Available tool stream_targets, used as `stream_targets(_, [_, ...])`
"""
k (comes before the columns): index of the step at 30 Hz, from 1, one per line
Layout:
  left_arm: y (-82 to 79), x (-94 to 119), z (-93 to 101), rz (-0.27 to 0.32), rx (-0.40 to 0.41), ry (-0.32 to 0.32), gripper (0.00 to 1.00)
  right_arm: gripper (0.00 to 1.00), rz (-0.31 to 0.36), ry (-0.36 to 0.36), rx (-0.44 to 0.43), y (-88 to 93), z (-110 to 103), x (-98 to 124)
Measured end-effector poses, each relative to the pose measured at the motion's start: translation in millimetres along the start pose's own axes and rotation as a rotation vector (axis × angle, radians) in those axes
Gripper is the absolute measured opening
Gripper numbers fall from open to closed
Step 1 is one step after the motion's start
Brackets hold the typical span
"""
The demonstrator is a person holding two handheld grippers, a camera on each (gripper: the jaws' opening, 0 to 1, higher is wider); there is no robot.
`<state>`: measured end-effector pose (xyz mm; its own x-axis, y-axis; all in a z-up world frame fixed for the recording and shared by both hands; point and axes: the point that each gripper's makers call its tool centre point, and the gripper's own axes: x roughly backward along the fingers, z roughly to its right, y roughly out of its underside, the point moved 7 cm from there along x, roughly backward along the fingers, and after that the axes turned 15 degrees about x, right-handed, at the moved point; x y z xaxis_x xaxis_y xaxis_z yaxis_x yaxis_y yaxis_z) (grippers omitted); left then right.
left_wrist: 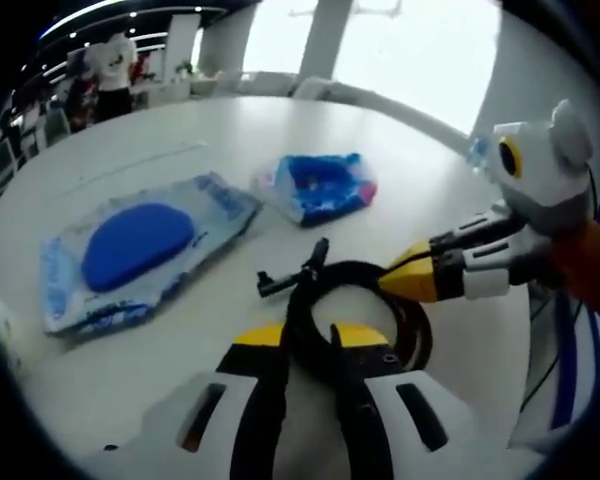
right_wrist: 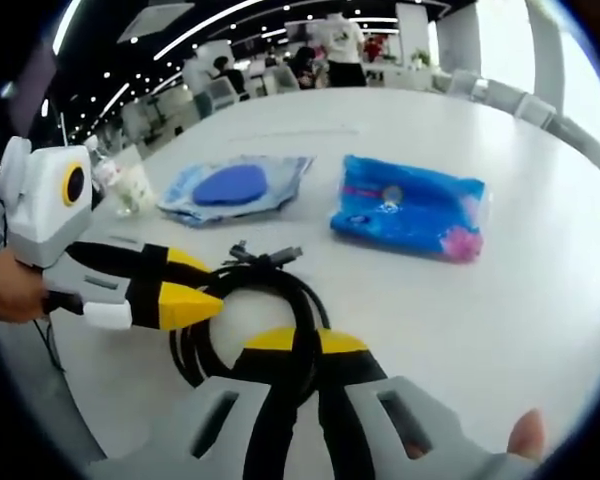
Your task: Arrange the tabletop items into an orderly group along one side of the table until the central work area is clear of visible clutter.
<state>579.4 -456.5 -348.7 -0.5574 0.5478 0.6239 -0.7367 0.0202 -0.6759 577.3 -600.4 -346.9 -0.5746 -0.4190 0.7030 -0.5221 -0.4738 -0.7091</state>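
A coiled black cable (left_wrist: pixel 352 270) lies near the table's front edge. My left gripper (left_wrist: pixel 308 335) is shut on the coil's near side, with the cable running up between its yellow-tipped jaws. My right gripper (left_wrist: pixel 395 280) reaches in from the right and pinches the same coil. In the right gripper view, my right gripper (right_wrist: pixel 305 342) grips the cable (right_wrist: pixel 270 277), and the left gripper (right_wrist: pixel 205 292) holds the coil from the left. A wet-wipes pack with a blue lid (left_wrist: pixel 130 250) (right_wrist: pixel 235 187) and a blue packet (left_wrist: pixel 320 185) (right_wrist: pixel 410 205) lie flat farther out.
The round white table (left_wrist: pixel 280 120) (right_wrist: pixel 540 300) has bare surface beyond the two packs. A clear plastic bottle (right_wrist: pixel 120 185) stands near the table edge behind the left gripper. People and chairs are in the background hall. A fingertip (right_wrist: pixel 525 435) shows at the lower right.
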Motion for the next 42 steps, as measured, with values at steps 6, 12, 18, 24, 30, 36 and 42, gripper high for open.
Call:
stream_targets(6, [-2.1,-1,-0.6,0.000,-0.007,-0.005,0.14,0.06,-0.007,0.005,0.012,-1.4,1,-1])
stream_targets(12, [-2.2,-1,-0.9,0.004,-0.015,-0.003,0.16,0.07,-0.008,0.002,0.007,-1.7,1,-1])
stream_targets(18, [-2.7,0,-4.8,0.007,-0.019,-0.003,0.24,0.08,-0.003,0.007,0.006,-2.6,1,-1])
stream_targets(24, [-2.8,2,-6.1,0.007,-0.025,-0.001,0.32,0.18,0.005,0.027,0.014,-6.1,4,0])
stream_targets(30, [-3.3,3,-8.7,0.009,-0.027,-0.003,0.40,0.33,0.011,0.047,0.040,-7.0,7,0])
stream_targets(36, [-6.7,5,-8.9,0.032,-0.012,0.010,0.54,0.49,0.051,0.061,0.051,-13.4,7,1])
stream_targets(42, [-9.3,7,-10.2,0.047,0.035,0.020,0.75,0.58,0.085,0.073,0.037,-19.6,7,2])
